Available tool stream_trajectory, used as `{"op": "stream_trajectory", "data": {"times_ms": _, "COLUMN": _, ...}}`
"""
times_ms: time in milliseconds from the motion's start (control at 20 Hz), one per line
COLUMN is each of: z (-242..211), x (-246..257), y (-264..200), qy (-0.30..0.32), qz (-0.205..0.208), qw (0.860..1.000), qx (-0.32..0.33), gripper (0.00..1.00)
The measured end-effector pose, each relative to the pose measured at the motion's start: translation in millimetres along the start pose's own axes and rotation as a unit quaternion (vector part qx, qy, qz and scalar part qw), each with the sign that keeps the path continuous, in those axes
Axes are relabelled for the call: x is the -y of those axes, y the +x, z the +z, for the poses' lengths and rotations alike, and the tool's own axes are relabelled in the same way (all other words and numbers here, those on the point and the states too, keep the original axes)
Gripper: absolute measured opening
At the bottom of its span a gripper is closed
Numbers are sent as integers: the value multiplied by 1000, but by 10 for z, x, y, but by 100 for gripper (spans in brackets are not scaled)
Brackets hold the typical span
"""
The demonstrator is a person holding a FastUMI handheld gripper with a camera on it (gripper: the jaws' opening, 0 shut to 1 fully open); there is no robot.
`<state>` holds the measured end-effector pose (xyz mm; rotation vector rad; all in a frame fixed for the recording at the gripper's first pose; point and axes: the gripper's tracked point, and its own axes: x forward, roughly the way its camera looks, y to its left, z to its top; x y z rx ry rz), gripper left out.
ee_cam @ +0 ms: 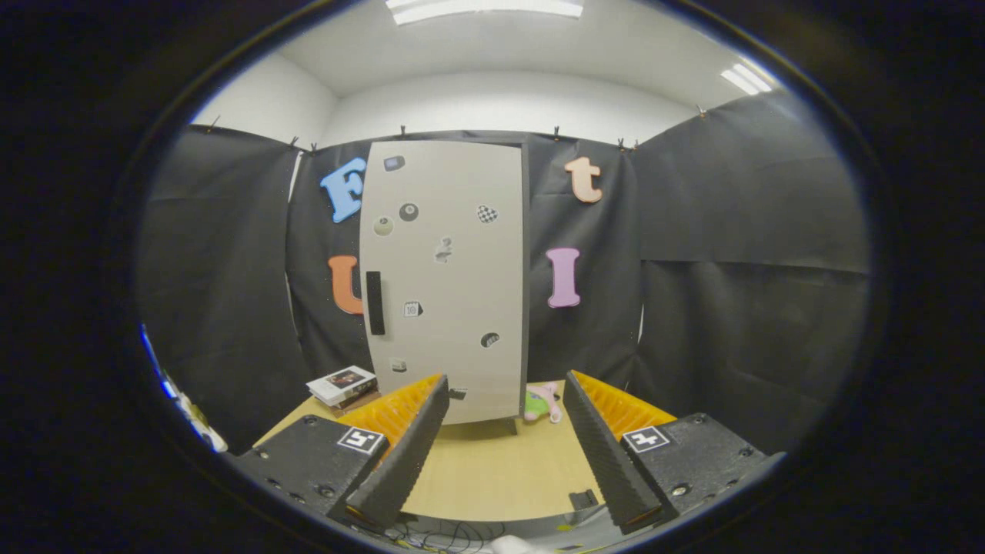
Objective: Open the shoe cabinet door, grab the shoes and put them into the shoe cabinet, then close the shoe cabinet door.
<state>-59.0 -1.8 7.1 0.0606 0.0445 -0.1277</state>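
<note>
The shoe cabinet (446, 277) stands upright at the far end of the wooden table (492, 469), well beyond my fingers. Its pale door is closed, dotted with several small stickers, and a dark vertical handle (375, 302) sits near its left edge. My gripper (504, 400) is open, its two fingers spread wide with nothing between them, pointing at the lower part of the door from some distance.
A small stack of books (343, 385) lies left of the cabinet's foot. A pink and green plush toy (542, 402) sits at the cabinet's right foot. Black cloth walls close the booth on all sides. Cables lie below the table's near edge.
</note>
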Motion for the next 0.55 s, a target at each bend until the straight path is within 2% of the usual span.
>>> {"op": "stream_trajectory", "data": {"times_ms": 550, "z": -1, "x": 40, "y": -9, "qy": 1, "qz": 5, "qw": 1000, "qx": 3, "gripper": 98}}
